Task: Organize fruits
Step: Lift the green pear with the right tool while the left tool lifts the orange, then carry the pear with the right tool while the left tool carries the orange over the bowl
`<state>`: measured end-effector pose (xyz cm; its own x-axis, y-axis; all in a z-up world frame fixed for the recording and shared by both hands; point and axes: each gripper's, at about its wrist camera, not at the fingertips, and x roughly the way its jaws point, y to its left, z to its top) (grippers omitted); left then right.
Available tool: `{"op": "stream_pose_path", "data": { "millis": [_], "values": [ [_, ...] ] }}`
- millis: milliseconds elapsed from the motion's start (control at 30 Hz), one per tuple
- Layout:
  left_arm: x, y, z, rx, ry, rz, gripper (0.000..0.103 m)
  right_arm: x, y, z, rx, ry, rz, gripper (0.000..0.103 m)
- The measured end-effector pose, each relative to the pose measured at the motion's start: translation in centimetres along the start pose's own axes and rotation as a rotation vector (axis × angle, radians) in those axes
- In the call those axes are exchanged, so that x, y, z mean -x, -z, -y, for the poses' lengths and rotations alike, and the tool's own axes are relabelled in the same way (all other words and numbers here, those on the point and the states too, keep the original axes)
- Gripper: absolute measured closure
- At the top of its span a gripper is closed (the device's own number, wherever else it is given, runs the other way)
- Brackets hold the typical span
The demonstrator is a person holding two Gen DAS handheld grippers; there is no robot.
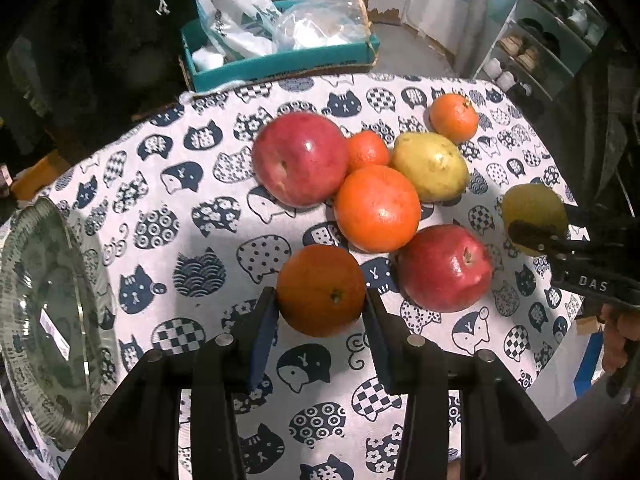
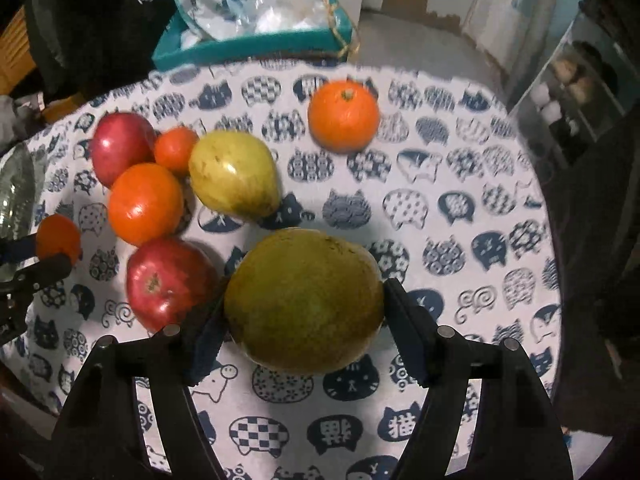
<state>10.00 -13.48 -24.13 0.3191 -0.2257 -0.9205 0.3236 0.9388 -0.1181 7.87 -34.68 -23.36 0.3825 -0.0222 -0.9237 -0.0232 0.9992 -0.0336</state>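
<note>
My left gripper (image 1: 320, 300) is shut on an orange (image 1: 321, 290) just above the cat-print cloth (image 1: 180, 208). My right gripper (image 2: 304, 304) is shut on a green-brown pear (image 2: 304, 300); it shows at the right in the left wrist view (image 1: 534, 210). On the cloth lie two red apples (image 1: 300, 158) (image 1: 445, 267), a large orange (image 1: 377, 208), a small orange (image 1: 367, 149), a yellow pear (image 1: 430, 166) and a far orange (image 1: 454, 118). A glass plate (image 1: 44, 320) sits at the left edge.
A teal box (image 1: 280, 60) with plastic bags stands beyond the table's far edge. A shelf unit (image 1: 548, 40) stands at the far right. The table edge curves round at the right and far sides.
</note>
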Motion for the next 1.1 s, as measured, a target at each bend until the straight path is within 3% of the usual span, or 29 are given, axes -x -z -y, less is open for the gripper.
{"op": "stream_pose_path", "data": {
  "millis": [433,1100],
  "values": [
    [5.4,-0.5,-0.6,0.009,-0.028,0.128,0.059,6.0,-1.2,-1.7,0.046,0.01,0.174,0.03],
    [13.4,-0.5,-2.2,0.031,-0.072,0.295,0.059,13.5,-2.4,-4.5,0.105,-0.063,0.373,0.03]
  ]
}}
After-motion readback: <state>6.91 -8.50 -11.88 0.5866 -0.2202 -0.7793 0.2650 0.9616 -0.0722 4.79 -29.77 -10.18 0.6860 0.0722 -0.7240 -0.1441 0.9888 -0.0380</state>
